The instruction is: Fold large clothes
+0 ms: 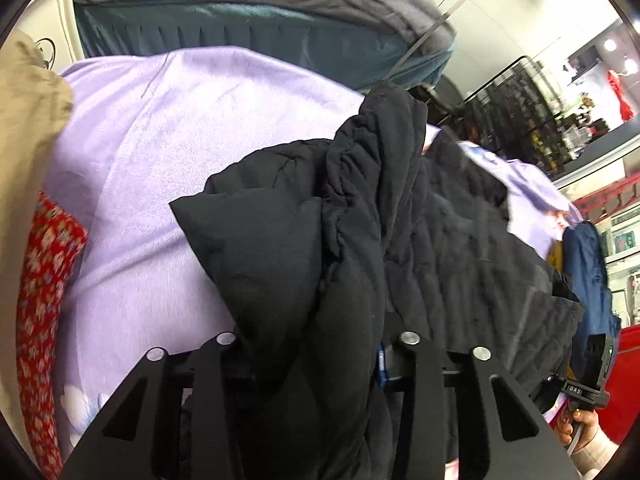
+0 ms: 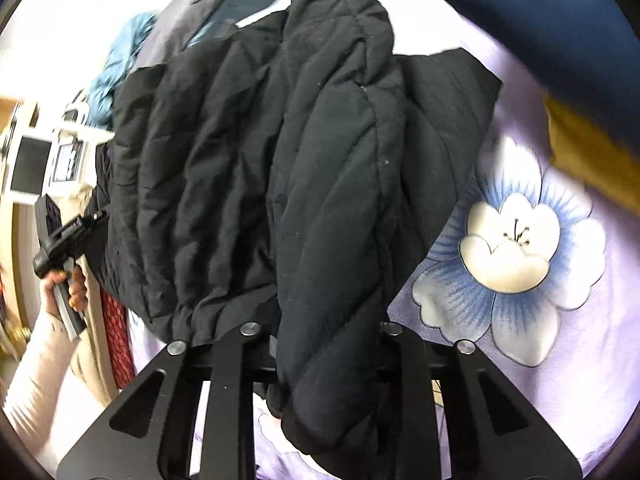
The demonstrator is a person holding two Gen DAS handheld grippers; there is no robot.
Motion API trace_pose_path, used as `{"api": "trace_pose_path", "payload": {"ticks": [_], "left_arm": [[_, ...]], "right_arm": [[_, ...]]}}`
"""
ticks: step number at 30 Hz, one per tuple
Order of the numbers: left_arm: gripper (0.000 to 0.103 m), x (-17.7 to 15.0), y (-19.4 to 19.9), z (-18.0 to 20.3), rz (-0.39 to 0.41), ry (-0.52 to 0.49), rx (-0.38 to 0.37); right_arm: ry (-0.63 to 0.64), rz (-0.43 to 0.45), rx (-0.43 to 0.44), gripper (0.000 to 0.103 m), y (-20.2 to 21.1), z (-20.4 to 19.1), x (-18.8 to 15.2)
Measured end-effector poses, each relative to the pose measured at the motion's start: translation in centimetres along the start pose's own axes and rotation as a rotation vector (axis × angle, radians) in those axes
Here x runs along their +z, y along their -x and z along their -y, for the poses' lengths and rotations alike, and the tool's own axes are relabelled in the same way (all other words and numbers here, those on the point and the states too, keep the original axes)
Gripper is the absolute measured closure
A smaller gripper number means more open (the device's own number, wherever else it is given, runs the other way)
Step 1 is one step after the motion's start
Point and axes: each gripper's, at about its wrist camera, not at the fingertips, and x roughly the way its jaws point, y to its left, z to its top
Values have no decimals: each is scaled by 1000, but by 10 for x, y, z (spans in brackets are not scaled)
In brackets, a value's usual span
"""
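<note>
A black quilted jacket (image 1: 360, 232) lies bunched on a lilac bedsheet (image 1: 160, 160). My left gripper (image 1: 316, 360) is shut on a thick fold of the jacket, which fills the gap between its fingers and hides the tips. In the right wrist view the same black jacket (image 2: 280, 160) hangs from my right gripper (image 2: 324, 344), which is shut on another padded fold. The left gripper's handle and hand show at the left of that view (image 2: 60, 248); the right gripper's handle shows in the left wrist view (image 1: 588, 384).
The sheet carries a large white and blue flower print (image 2: 508, 248). A grey and teal duvet (image 1: 260, 12) lies at the far side. A beige garment (image 1: 24, 160) and a red floral cloth (image 1: 44, 300) lie left; a navy garment (image 1: 588, 272) lies right.
</note>
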Motion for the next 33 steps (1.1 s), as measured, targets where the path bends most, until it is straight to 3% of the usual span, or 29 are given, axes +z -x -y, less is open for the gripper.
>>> {"api": "trace_pose_path", "payload": {"ticks": [7,14,17,24,29,33], "left_arm": [[71,-59,47,27,55,8,-59],[72,-129,75,46,84,88,-87],[73,-144,89,56,104,106,-98],[74,-126,119,104,166,-23,-109],[75,-92,142,156,244,-133,-169],[75,-57,151,226,289,-274,-219]], "right_arm": [[130,58,47,84,53,-37,15],[304,31,58,85,94,-75,7],[352,24,77,86,110,-81,0],[557,73,68,88,160,-102,-15],[549,208,79,89,221,-90,1],[517,320,53,89,274,-67,15]]}}
